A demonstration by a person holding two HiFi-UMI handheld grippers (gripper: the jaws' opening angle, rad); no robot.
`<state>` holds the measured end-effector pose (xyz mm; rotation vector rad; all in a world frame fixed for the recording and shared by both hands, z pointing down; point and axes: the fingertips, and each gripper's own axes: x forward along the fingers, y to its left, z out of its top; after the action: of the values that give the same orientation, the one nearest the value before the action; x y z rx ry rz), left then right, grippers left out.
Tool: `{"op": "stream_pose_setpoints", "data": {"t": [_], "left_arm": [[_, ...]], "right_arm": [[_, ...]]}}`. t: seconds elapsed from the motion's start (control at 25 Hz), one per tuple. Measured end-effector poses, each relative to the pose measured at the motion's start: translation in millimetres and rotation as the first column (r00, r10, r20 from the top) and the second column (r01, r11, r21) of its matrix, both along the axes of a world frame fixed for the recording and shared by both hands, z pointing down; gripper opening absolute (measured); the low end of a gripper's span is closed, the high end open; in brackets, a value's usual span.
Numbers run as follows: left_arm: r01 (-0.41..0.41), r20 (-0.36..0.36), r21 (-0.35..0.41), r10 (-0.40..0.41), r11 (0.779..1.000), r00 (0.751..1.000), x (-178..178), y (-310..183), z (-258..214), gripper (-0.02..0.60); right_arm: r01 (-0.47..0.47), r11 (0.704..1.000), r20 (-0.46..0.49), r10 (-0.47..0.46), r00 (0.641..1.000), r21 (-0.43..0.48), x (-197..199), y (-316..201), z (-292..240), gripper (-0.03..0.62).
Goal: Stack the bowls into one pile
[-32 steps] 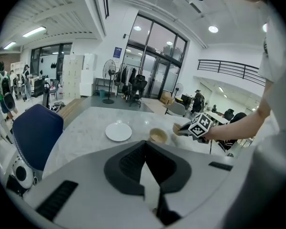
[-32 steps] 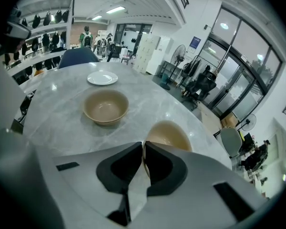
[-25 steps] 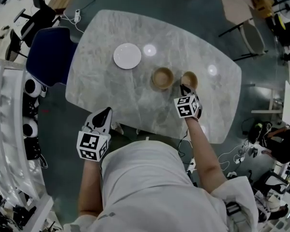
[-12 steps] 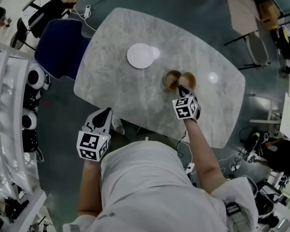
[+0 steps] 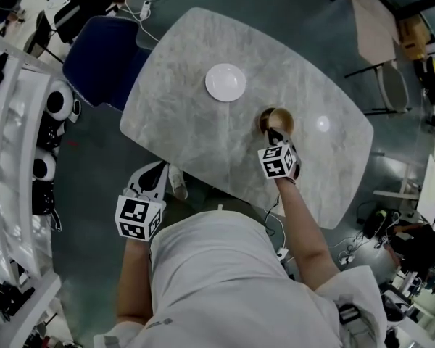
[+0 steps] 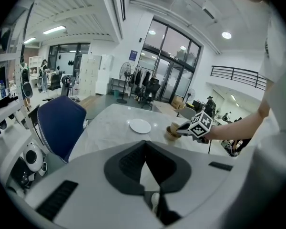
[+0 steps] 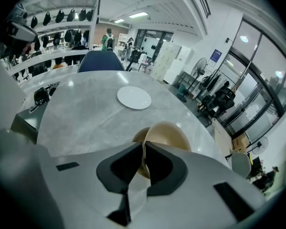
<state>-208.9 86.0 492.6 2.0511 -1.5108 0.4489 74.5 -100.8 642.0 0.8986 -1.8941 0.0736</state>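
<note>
Bowls (image 5: 275, 122) sit toward the right side of the marble surface (image 5: 181, 122), and by my reading the pile is close to made but not finished. At far left, off the surface's edge and near a blue chair (image 5: 94, 56), the left claw (image 6: 144, 144) hangs with its jaws drawn together on nothing, taking no part. Further right lies a white plate (image 5: 225, 82), bare and well apart from the bowls. Right of that, the second bowl (image 7: 138, 136) rests on the surface. The held bowl (image 7: 169, 132) is tipped over it, overlapping it, though whether the two touch I cannot tell. The right claw (image 7: 144, 147) is clamped on the held bowl's rim. Its hollow looks empty; the second bowl's is mostly hidden. What seems left is lowering, levelling and letting go.
</note>
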Motion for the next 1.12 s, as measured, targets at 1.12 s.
{"op": "stream_pose_setpoints", "data": {"t": [1.12], "left_arm": [[0.048,-0.003,-0.023,-0.048,0.999,0.999,-13,9,8,0.002]], "right_arm": [[0.029,0.998,0.002,-0.029,1.000,-0.056,-16,0,19,0.083]]}}
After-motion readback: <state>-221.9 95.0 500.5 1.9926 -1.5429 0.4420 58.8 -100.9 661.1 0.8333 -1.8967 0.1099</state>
